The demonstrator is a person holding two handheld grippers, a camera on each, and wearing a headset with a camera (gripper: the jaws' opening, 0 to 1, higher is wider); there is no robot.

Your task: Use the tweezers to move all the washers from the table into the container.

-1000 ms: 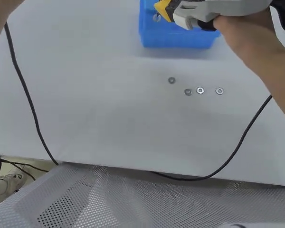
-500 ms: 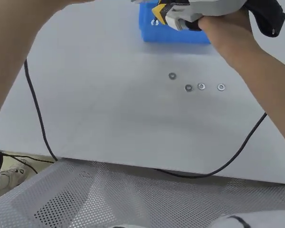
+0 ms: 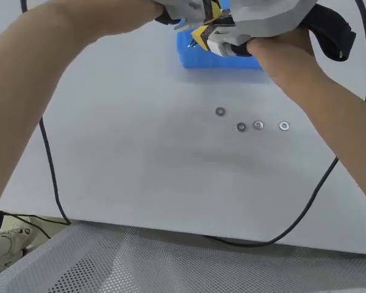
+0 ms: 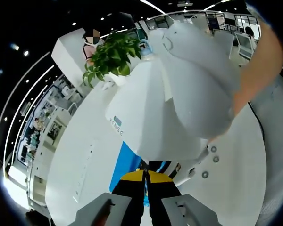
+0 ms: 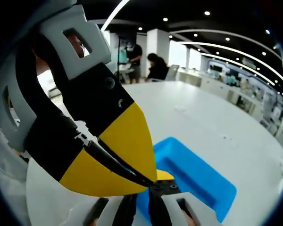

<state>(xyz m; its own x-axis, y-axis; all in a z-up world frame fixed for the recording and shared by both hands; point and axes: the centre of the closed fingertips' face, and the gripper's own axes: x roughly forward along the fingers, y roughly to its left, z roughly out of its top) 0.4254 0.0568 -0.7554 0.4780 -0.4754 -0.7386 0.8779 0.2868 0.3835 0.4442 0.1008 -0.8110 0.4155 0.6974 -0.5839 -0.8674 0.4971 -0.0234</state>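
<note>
Four washers [image 3: 241, 127] lie in a loose row on the table [image 3: 140, 159], right of centre in the head view. The blue container [image 3: 215, 59] sits above them at top centre. Over it, your left gripper [image 4: 144, 175] pinches the black tweezers [image 5: 114, 164] between narrow jaws. Your right gripper [image 5: 141, 203] meets it there, and I cannot tell how its claw stands.
</note>
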